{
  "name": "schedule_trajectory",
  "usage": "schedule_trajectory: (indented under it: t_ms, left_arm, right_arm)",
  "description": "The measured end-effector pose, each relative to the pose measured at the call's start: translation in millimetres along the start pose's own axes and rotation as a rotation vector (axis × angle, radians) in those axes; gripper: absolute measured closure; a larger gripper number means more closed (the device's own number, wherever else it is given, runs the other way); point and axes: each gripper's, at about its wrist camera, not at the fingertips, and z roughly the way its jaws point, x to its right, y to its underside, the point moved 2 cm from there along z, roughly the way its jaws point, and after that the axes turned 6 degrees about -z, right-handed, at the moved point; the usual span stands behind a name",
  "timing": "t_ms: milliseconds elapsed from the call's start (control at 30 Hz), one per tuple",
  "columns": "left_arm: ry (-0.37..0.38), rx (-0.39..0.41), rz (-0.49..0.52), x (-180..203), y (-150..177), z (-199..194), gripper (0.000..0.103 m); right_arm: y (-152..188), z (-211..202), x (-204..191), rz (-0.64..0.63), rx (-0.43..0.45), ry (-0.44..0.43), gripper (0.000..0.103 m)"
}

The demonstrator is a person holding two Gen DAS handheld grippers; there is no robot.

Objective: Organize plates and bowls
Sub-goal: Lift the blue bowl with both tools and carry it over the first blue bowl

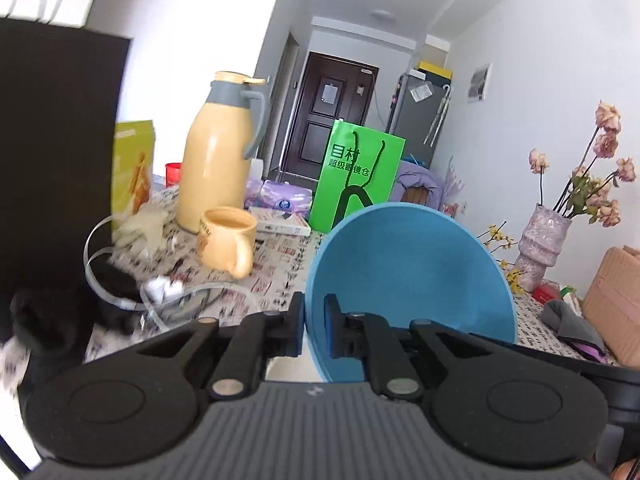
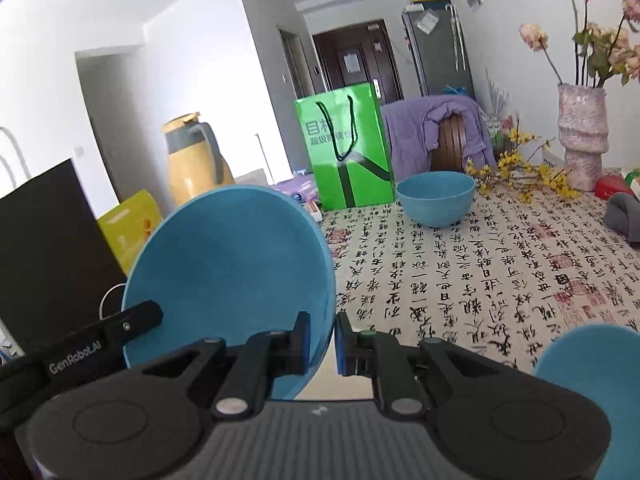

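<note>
Two pairs of fingers (image 1: 314,330) (image 2: 322,344) pinch one empty blue bowl (image 2: 228,264) each.

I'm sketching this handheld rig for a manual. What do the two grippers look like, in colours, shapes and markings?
The left gripper and the right gripper match: black linkage arms with silver pivot pins, round black discs at either side, a ribbed grey body and blue finger pads. In the right wrist view, a black bar printed "GenRobot.AI" in white shows.
</note>
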Motion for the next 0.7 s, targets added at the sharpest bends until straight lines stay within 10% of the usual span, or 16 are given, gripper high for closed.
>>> schedule_trajectory:
  t_ms: [300,700]
  left_arm:
    - [-0.035,-0.048,-0.073,-27,40,-42,0.094]
    - [0.044,-0.062,-0.046,15,36,-32,0.094]
  right_arm:
    - [57,-46,-24,-0.133,0.038,-0.017,0.091]
    - [53,-60,-1,-0.161,0.089,0.033,0.090]
